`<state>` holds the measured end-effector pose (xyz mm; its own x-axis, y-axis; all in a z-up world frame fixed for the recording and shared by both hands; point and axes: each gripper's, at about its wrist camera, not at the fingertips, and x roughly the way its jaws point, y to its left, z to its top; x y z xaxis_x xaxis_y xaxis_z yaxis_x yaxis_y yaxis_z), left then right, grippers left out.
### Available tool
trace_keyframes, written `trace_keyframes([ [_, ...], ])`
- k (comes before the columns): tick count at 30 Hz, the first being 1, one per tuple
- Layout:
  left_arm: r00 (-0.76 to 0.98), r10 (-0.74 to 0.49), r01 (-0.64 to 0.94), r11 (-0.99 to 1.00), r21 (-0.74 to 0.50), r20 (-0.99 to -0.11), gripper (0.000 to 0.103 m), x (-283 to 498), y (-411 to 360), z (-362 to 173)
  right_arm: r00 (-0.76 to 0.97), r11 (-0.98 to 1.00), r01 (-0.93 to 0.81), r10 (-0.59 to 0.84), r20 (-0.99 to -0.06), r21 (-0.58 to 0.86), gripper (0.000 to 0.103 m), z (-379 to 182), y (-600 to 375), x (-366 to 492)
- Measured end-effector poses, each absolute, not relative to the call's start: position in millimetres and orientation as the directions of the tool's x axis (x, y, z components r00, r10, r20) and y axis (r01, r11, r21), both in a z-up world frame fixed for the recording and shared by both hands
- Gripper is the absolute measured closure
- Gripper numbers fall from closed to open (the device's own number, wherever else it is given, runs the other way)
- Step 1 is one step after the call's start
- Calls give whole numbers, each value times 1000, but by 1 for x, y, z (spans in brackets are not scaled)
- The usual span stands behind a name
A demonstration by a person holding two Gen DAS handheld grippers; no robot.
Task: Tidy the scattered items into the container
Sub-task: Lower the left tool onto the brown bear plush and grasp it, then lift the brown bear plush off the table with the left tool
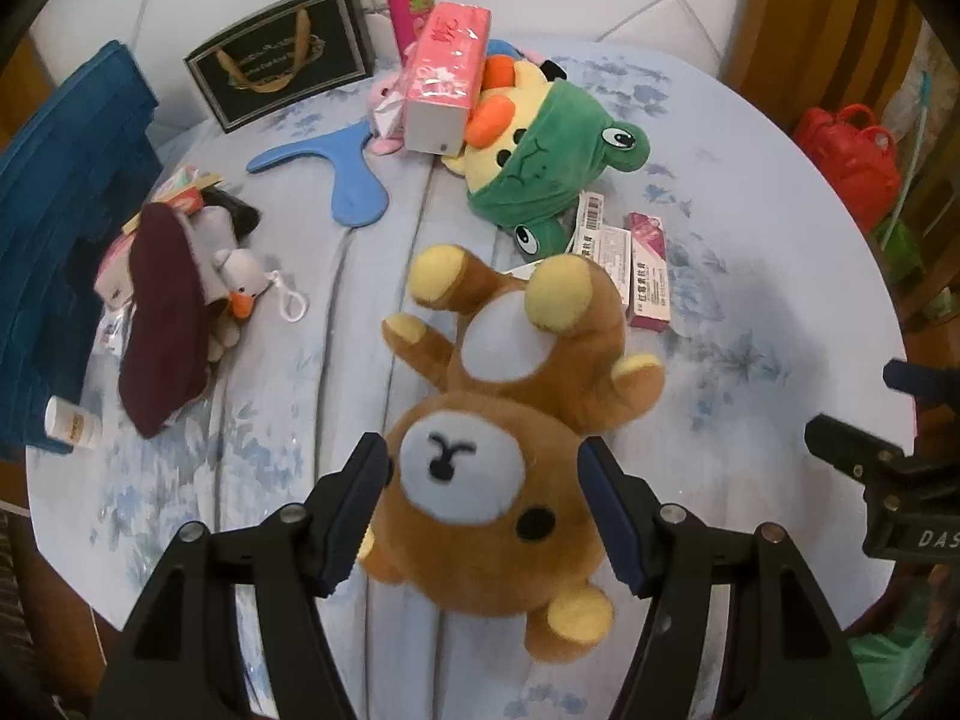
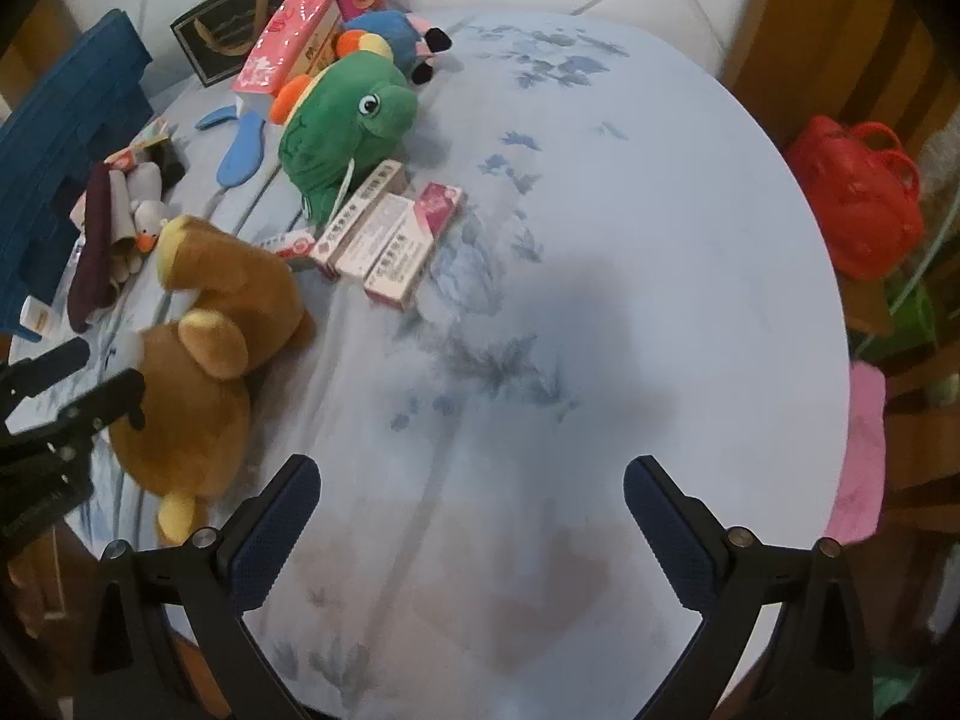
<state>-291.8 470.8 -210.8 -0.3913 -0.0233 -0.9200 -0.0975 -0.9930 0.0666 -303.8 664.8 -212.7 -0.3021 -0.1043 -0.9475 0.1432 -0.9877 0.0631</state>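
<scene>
- Across the cloth-covered tabletop (image 2: 600, 240) our task's items lie scattered, well apart from the blue container (image 1: 54, 228) at its left edge.
- Nearest us, the brown bear (image 1: 498, 450) lies belly up; our left gripper (image 1: 483, 504) brackets its head, with both pads touching or nearly so, though we cannot tell if it is clamped.
- Our right gripper (image 2: 471, 516) hovers wide open, holding nothing, over bare cloth.
- Behind, the frog plush (image 1: 540, 162) and 4 small boxes (image 2: 384, 234) sit clustered together.

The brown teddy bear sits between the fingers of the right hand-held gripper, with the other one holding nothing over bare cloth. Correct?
Not quite: the left wrist view shows the left hand-held gripper around the brown teddy bear. The right hand-held gripper is the one holding nothing over bare cloth.
</scene>
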Motion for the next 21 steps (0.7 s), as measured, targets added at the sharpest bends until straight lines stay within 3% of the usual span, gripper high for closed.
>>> trace_keyframes([
  [8,-343,19,-162,-986,39,-939,37,-326,476,-241,-291,-994,98,-83,-953,57,0,-225,655,-337],
  [10,-349,14,-164,-985,46,-937,17,-331,476,-246,-289,-995,86,-80,-954,58,0,-230,654,-343],
  [13,-370,9,-158,-986,53,-929,4,-336,476,-251,-280,-996,76,-75,-957,56,0,-238,653,-354],
  [21,-358,85,-170,-985,-25,-930,3,-343,487,-259,-253,-993,113,-70,-965,42,0,-256,649,-380],
])
